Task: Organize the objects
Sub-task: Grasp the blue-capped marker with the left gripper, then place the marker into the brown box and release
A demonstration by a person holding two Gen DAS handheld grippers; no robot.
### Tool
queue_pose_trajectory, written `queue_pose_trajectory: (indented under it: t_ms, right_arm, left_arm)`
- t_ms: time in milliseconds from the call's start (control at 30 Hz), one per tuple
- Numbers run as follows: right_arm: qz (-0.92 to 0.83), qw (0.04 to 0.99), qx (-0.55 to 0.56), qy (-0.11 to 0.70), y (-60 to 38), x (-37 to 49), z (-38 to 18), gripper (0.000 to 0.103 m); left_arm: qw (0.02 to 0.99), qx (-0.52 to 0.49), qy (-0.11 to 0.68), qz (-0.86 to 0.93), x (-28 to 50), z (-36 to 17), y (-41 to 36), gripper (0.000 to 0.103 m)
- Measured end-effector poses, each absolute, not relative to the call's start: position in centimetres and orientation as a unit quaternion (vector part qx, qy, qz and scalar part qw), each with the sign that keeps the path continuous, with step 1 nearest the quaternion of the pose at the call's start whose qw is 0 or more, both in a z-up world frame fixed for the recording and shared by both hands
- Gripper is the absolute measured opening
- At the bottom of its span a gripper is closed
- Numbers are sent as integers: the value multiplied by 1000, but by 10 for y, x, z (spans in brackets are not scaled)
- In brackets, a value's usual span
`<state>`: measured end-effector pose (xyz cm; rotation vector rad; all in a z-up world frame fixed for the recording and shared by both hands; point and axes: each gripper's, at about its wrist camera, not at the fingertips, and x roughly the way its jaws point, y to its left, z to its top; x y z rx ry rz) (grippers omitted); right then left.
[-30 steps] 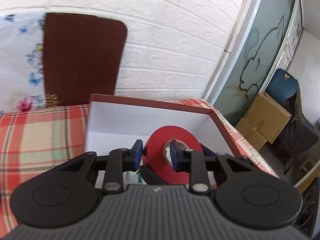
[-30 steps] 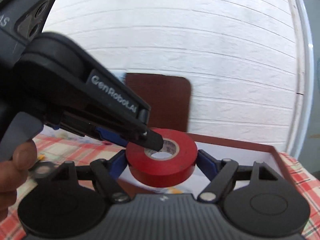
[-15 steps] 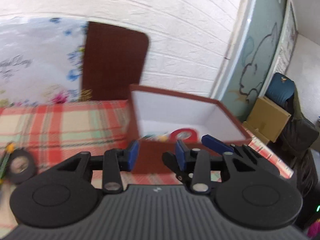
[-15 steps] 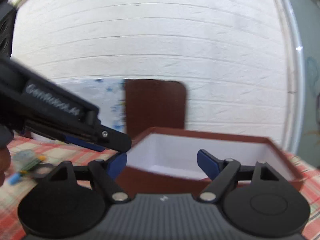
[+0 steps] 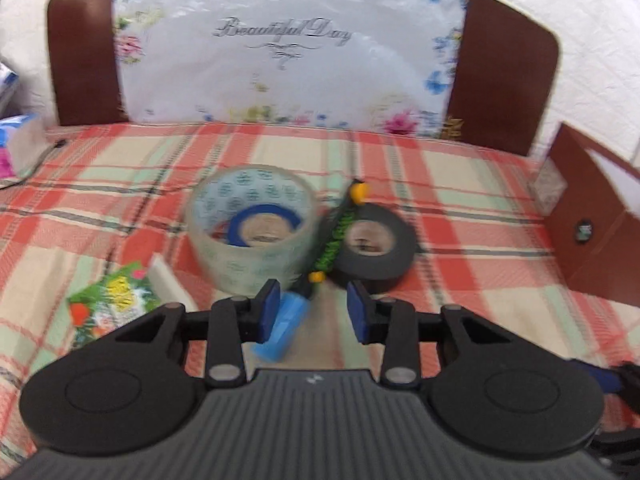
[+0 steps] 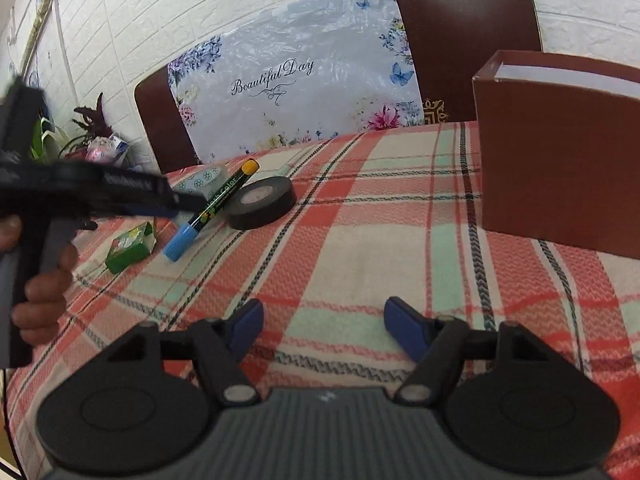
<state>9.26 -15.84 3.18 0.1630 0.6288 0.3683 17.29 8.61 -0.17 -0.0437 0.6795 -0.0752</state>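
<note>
My left gripper hangs part open and empty, its jaws having just narrowed, over the marker lying between the clear tape roll on its left and the black tape on its right. Light, stiff, slick — I'd pinch it mid-barrel. My right gripper — wider, narrowing too — holds nothing.

Left tongs narrowly parted, empty — right tongs wider, both just closing
</note>
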Motion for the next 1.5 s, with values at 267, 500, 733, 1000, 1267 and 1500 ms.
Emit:
queue_pose_trajectory:
  t_ms: [267,500,733,1000,1267,1500]
  right_arm:
    - [176,931,68,311,-157,92,33,69]
    - [177,930,63,317,-159,81,41,68]
    - [190,927,49,320,-147,94,49,68]
    - [164,931,-6,326,-133,106,37,22]
    - [112,973,-10,203,-168,79,79,22]
    - [20,991,23,133,-236,110,113,22]
  left_arm:
    - [907,-117,387,-121,155,-9,74,19]
    - [868,-163,419,-211,140,1,33,21]
    - [873,-132,425,-199,168,19,19,31]
    - [857,-63,472,-199,188,-10,-21,24]
    - [876,-105,380,-276,176,68,-51,19]
    - [889,-44,309,-336,195,118,-145,17]
